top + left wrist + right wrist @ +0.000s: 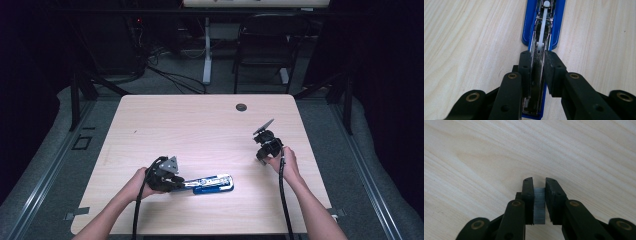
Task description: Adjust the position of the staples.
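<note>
A blue stapler (212,183) lies opened flat near the table's front edge, its metal staple channel (544,27) facing up. My left gripper (182,184) comes at it from the left. In the left gripper view this gripper (538,56) is shut on the metal channel, one pad pressing each side. At the right of the table my right gripper (261,159) points down at the wood. In the right gripper view its jaws (539,182) are shut on a short grey strip of staples (539,205), held just above the tabletop.
The light wooden table (200,120) has a round cable hole (241,107) near its far edge. Beyond it stand a dark folding chair (265,45) and a white desk leg (206,50), with cables on the floor.
</note>
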